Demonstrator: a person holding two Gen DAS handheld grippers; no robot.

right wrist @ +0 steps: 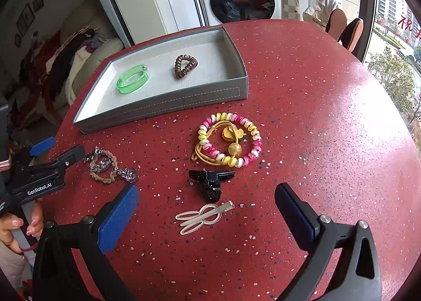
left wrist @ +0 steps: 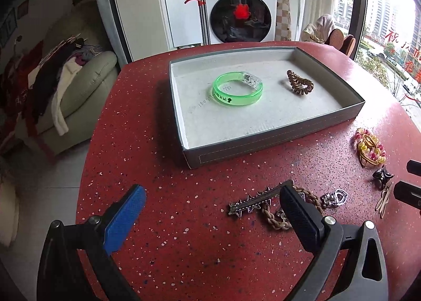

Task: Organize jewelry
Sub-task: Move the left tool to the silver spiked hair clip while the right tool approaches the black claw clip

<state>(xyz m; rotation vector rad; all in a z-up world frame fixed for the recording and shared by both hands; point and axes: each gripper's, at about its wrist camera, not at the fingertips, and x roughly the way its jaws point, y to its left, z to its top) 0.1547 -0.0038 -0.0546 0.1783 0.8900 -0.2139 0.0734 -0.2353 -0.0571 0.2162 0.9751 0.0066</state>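
A: What is already placed in the grey tray (left wrist: 276, 140)?

B: Two pieces are seen on its pale lining: a green bangle (left wrist: 237, 87) toward the left and a brown coil tie (left wrist: 300, 83) to its right, well apart. The rest is still spread on the red counter (left wrist: 184, 222).

A: How are the claws held?

B: The left claw (left wrist: 213, 218) is spread wide with nothing between its pads. The right claw (right wrist: 206, 210) is likewise wide open and empty.

A: Which piece is nearest the left claw?

B: A spiked silver barrette (left wrist: 256, 202) is found just beside its right finger, lying over a braided rope bracelet (left wrist: 273, 218), with a silver heart charm (left wrist: 335, 197) close by. The barrette's long axis runs from lower left to upper right, so it lies slantwise to the gap; a slight shift to the right would probably be needed before it could be closed on.

A: And the right claw?

B: A pale rabbit-shaped clip (right wrist: 204, 216) is framed almost midway between its fingers, its long axis nearly across the gap. Just beyond it a black claw clip (right wrist: 211, 181) is set, then a pink and yellow bead bracelet (right wrist: 231, 139) tangled with a yellow elastic.

A: Which arm is better placed?

B: The right, it is judged, for the rabbit clip; the tray lies ahead and to its left.
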